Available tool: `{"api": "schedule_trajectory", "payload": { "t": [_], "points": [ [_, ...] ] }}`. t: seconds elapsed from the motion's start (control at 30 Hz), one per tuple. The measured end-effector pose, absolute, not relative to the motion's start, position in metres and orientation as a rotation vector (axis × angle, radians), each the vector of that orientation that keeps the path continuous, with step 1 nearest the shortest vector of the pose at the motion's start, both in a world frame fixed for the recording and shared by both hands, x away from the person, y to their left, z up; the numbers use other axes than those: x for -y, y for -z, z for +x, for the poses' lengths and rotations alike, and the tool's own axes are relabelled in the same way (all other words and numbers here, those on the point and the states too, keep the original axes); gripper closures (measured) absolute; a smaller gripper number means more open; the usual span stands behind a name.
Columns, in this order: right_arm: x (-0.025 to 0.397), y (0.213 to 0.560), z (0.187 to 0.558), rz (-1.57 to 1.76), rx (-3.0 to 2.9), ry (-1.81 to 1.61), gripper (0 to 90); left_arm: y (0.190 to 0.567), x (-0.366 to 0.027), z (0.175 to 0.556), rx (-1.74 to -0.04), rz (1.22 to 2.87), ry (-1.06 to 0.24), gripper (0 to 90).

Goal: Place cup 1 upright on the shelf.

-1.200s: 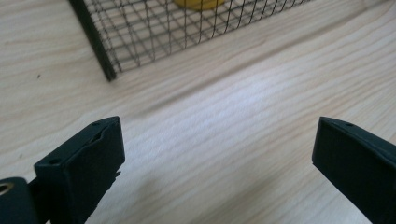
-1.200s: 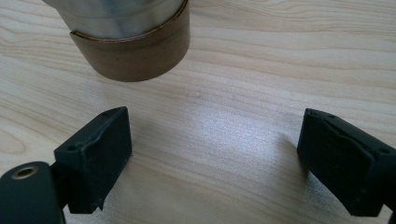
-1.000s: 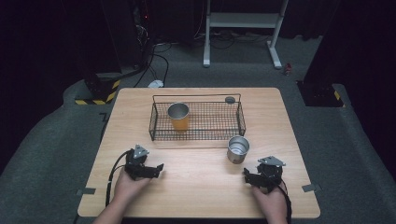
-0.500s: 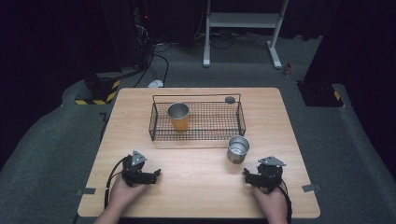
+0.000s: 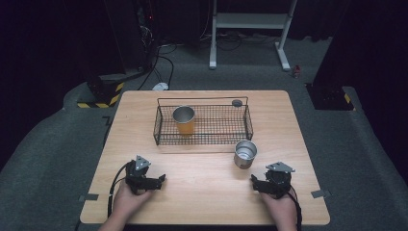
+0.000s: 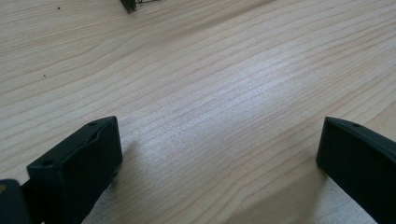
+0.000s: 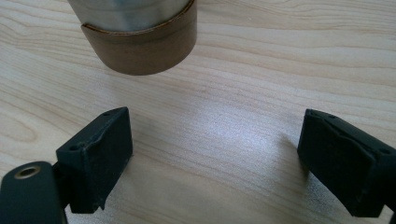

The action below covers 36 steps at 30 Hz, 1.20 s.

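A black wire basket [image 5: 211,132] stands on the wooden table [image 5: 202,168], with an orange cup [image 5: 184,120] upright in its left part. A steel cup [image 5: 245,154] stands on the table just in front of the basket's right end. My left gripper [image 5: 159,180] rests at the near left, held in a hand, jaws pointing right. Its jaws [image 6: 219,154] stand wide apart over bare wood. My right gripper [image 5: 255,183] rests at the near right, just short of the steel cup. It is open [image 7: 215,149], and the cup's base [image 7: 140,37] sits just beyond its jaws.
A small dark round object [image 5: 236,102] sits at the basket's back right corner. Past the table's far edge are a white stand [image 5: 250,33], cables and a yellow-black striped block [image 5: 103,96]. Grey floor surrounds the table.
The left hand and its gripper have drawn back slightly toward the near edge. The right gripper has barely moved. The cups and basket are as before.
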State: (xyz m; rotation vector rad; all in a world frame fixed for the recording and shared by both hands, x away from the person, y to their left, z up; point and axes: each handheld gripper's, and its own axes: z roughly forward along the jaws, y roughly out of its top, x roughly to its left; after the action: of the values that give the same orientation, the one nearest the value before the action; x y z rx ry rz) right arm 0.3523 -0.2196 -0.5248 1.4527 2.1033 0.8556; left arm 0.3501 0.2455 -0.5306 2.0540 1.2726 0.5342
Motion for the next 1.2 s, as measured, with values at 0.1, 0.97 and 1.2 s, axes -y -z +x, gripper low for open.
{"api": "schedule_trajectory", "payload": {
  "t": [0.1, 0.97, 1.2],
  "points": [
    [0.222, 0.524, 0.351, 1.455, -2.096, -0.874, 13.2, 0.531, -0.245, 0.350, -1.274, 2.053, -0.535, 0.2],
    [0.216, 0.502, 0.334, 1.320, -2.049, -1.050, 9.8, 0.531, -0.245, 0.349, -1.278, 2.051, -0.546, 0.8],
    [0.211, 0.499, 0.333, 1.292, -2.043, -1.052, 9.8, 0.531, -0.245, 0.349, -1.279, 2.051, -0.545, 0.8]
  ]
}}
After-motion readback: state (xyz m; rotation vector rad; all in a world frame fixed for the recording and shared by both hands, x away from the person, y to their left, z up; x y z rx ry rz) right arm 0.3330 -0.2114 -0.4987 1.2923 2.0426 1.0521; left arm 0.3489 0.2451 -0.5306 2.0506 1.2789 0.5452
